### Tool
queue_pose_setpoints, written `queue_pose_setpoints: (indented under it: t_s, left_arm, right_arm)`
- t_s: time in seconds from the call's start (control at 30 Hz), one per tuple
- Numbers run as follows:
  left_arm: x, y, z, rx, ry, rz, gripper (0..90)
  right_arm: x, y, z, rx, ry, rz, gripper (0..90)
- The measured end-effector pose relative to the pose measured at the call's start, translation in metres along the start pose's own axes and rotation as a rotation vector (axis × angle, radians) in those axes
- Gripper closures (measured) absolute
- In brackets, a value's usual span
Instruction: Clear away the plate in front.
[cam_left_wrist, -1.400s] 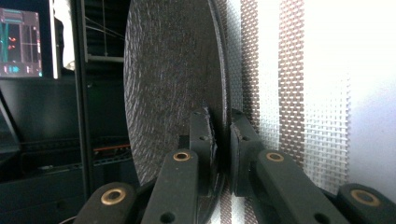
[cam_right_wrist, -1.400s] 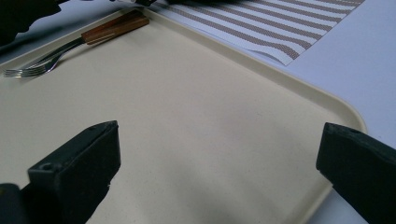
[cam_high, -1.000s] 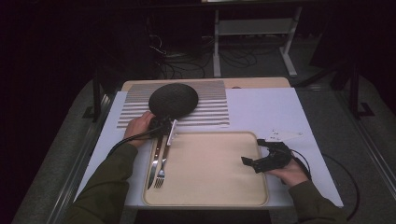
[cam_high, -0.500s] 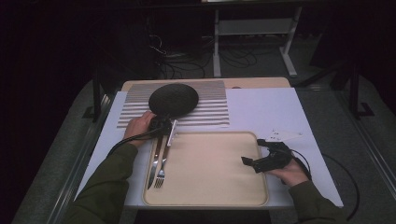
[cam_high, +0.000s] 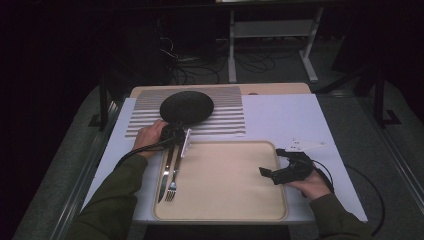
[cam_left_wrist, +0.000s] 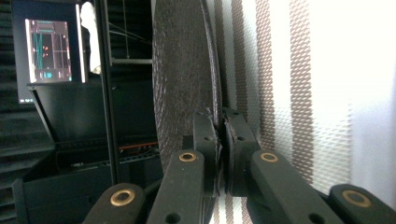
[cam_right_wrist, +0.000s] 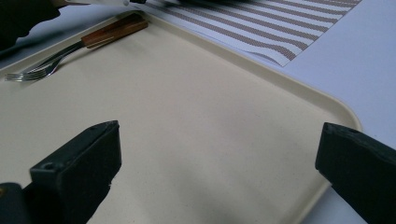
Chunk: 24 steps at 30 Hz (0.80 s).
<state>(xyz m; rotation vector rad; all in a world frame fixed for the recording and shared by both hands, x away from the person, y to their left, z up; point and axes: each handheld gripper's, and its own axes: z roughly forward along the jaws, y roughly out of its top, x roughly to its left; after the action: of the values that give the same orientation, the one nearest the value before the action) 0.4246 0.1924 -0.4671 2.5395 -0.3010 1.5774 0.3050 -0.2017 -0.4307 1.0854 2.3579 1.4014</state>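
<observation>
A round black plate (cam_high: 186, 107) lies on a brown-and-white striped placemat (cam_high: 225, 117) at the back of the table. My left gripper (cam_high: 175, 131) sits at the plate's near rim, shut on that rim. In the left gripper view the two pads (cam_left_wrist: 205, 135) pinch the thin edge of the plate (cam_left_wrist: 182, 84), with the placemat (cam_left_wrist: 299, 93) behind. My right gripper (cam_high: 271, 162) rests over the right side of a beige tray (cam_high: 225, 200), jaws wide open. Nothing lies between them in the right gripper view (cam_right_wrist: 219, 172).
A fork (cam_high: 171, 187) and a wooden-handled knife (cam_high: 163, 179) lie side by side along the tray's left edge, just below my left hand. A small white piece (cam_high: 305, 145) sits on the white table cover to the right of the tray. Dark floor and cables lie beyond the table.
</observation>
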Motion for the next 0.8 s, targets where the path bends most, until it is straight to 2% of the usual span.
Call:
queue_pose_setpoints:
  t_s: [0.17, 0.4, 0.67, 0.8]
  left_arm:
    - [0.003, 0.006, -0.012, -0.015, 0.018, 0.000, 86.1]
    - [0.007, 0.017, -0.038, -0.036, 0.035, 0.008, 86.2]
    - [0.002, 0.036, -0.070, -0.077, 0.045, 0.052, 86.0]
    - [0.000, 0.047, -0.088, -0.109, 0.056, 0.056, 86.1]
  right_arm:
    - [0.000, 0.000, 0.000, 0.000, -0.002, 0.000, 0.0]
    - [0.000, 0.000, -0.001, -0.005, -0.004, -0.002, 0.0]
    - [0.000, 0.000, -0.002, -0.007, -0.010, 0.000, 0.0]
    - [-0.001, 0.000, -0.002, -0.008, -0.012, 0.001, 0.0]
